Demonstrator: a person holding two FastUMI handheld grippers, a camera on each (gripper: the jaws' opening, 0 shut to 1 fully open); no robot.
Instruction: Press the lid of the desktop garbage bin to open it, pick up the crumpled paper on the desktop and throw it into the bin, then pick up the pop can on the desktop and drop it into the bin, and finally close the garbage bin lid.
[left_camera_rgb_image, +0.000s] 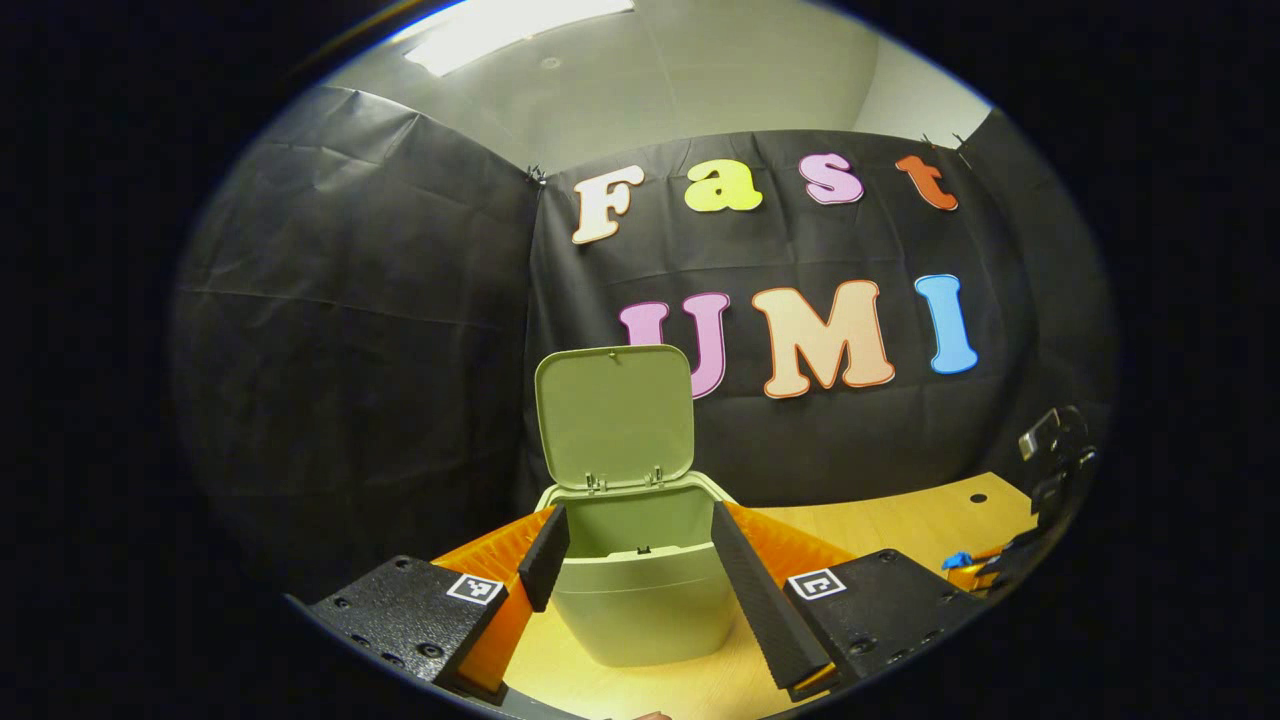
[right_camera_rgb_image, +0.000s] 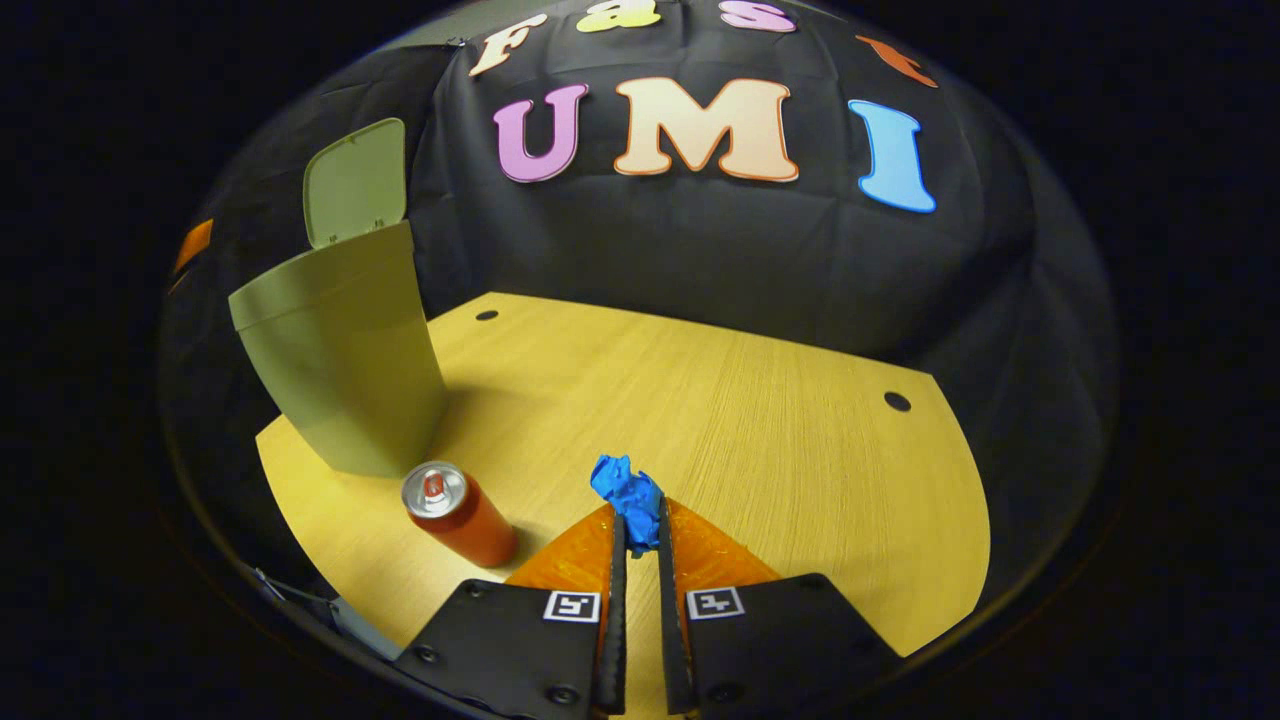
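The pale green bin (left_camera_rgb_image: 640, 600) stands on the wooden desk with its lid (left_camera_rgb_image: 615, 415) swung up. My left gripper (left_camera_rgb_image: 640, 535) is open, a finger on each side of the bin's upper front, just before it. In the right gripper view the bin (right_camera_rgb_image: 345, 370) is at the far left with its raised lid (right_camera_rgb_image: 355, 180). A red pop can (right_camera_rgb_image: 460, 515) stands upright near the bin's base. My right gripper (right_camera_rgb_image: 638, 520) is shut on the blue crumpled paper (right_camera_rgb_image: 625, 490), which sticks out past the fingertips just over the desk.
The wooden desk (right_camera_rgb_image: 760, 420) has two small round holes (right_camera_rgb_image: 897, 401), one of them at the back right. Black cloth walls close off the back and sides. In the left gripper view the other gripper (left_camera_rgb_image: 1050, 470) and a blue scrap (left_camera_rgb_image: 957, 560) appear at the far right.
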